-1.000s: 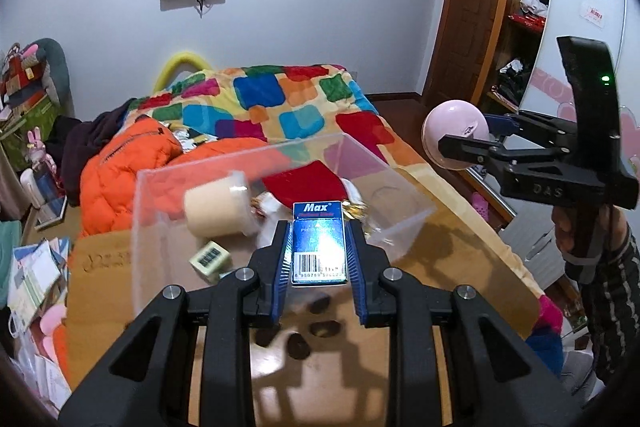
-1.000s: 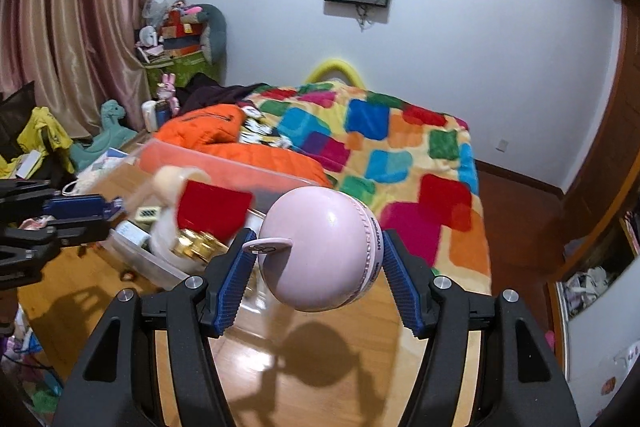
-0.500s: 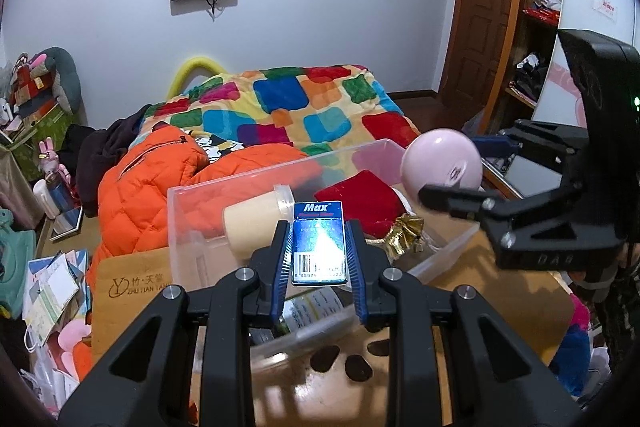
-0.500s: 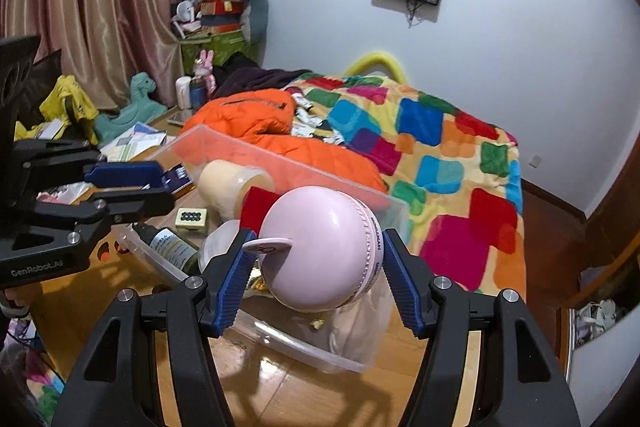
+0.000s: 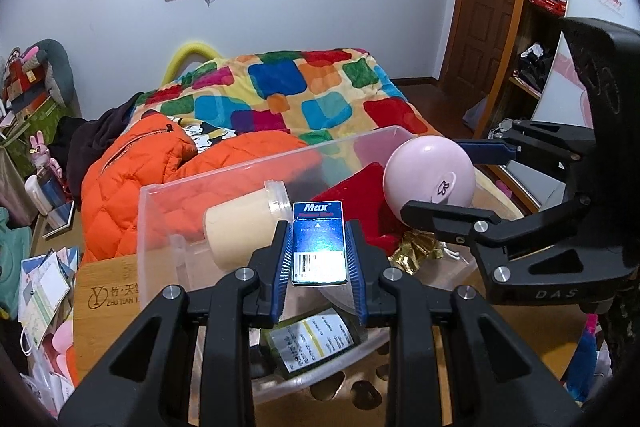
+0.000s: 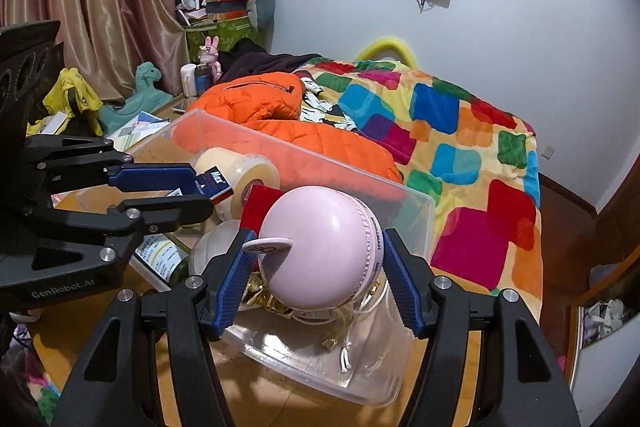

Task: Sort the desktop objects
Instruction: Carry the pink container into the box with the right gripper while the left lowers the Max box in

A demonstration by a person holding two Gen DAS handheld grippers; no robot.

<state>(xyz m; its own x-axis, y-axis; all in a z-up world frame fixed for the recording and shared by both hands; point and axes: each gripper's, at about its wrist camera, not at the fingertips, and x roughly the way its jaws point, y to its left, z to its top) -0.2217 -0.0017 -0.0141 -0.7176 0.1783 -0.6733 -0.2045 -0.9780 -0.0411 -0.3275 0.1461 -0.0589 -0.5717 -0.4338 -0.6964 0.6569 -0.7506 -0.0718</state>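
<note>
One pink ball (image 6: 320, 247), one blue box (image 5: 318, 243), one clear bin (image 5: 160, 211).

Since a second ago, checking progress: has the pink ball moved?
Yes. The pink ball, in the right claw, came over the clear bin.

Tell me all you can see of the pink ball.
The pink ball is smooth, glossy, plastic-looking, with a ribbed seam and small lettering around it, a flat round tab on one side and a small bunny mark. The right tongs clamp it between blue pads, above the clear bin.
</note>
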